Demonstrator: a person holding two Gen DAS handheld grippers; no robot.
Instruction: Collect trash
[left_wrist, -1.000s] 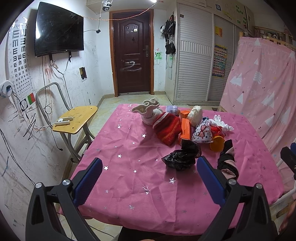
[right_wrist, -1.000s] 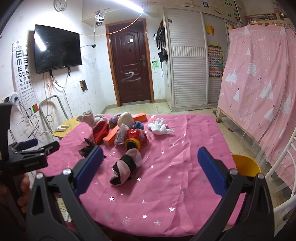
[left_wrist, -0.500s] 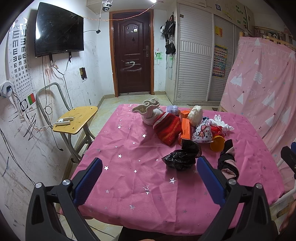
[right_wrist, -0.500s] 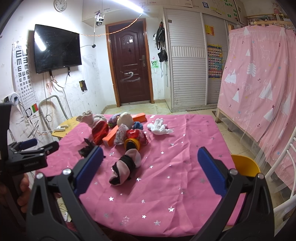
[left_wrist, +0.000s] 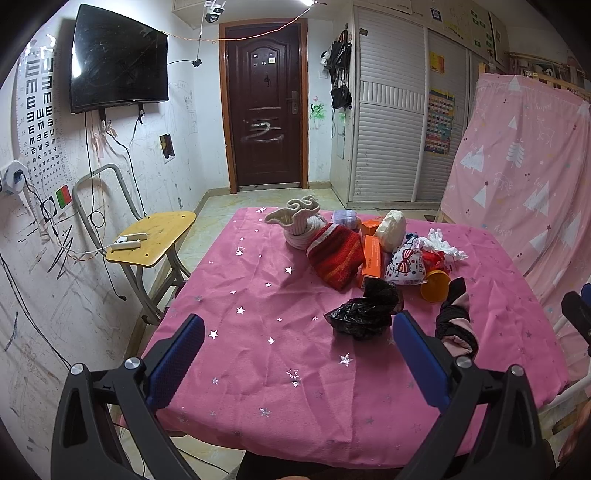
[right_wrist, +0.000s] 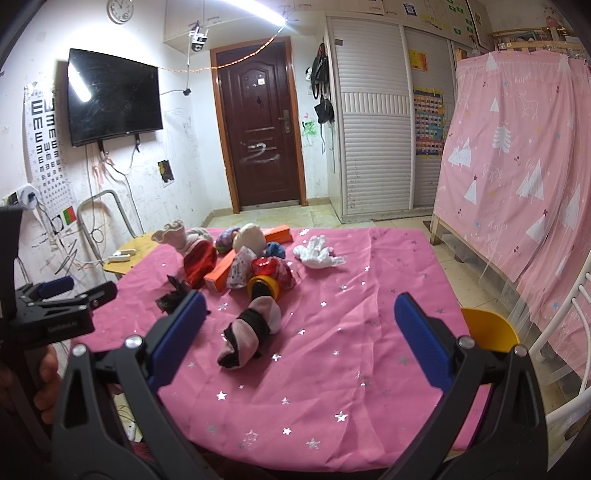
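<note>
A pink starred tablecloth (left_wrist: 258, 317) covers the table. On it lie a crumpled black plastic bag (left_wrist: 364, 312), an orange box (left_wrist: 371, 256), a crumpled white tissue (right_wrist: 318, 254), a patterned snack bag (left_wrist: 406, 264), an orange cup (left_wrist: 435, 285) and rolled socks (right_wrist: 251, 332). My left gripper (left_wrist: 297, 360) hovers open over the near left of the table, short of the black bag. My right gripper (right_wrist: 299, 338) hangs open above the cloth, with the pink-and-black sock roll between its fingers' lines but farther off. Neither holds anything.
A red knitted sock (left_wrist: 336, 258) and a cream sock (left_wrist: 301, 218) lie at the pile's far side. A yellow chair (left_wrist: 155, 240) stands left of the table, a yellow stool (right_wrist: 491, 326) at its right. A pink curtain (right_wrist: 517, 177) hangs on the right.
</note>
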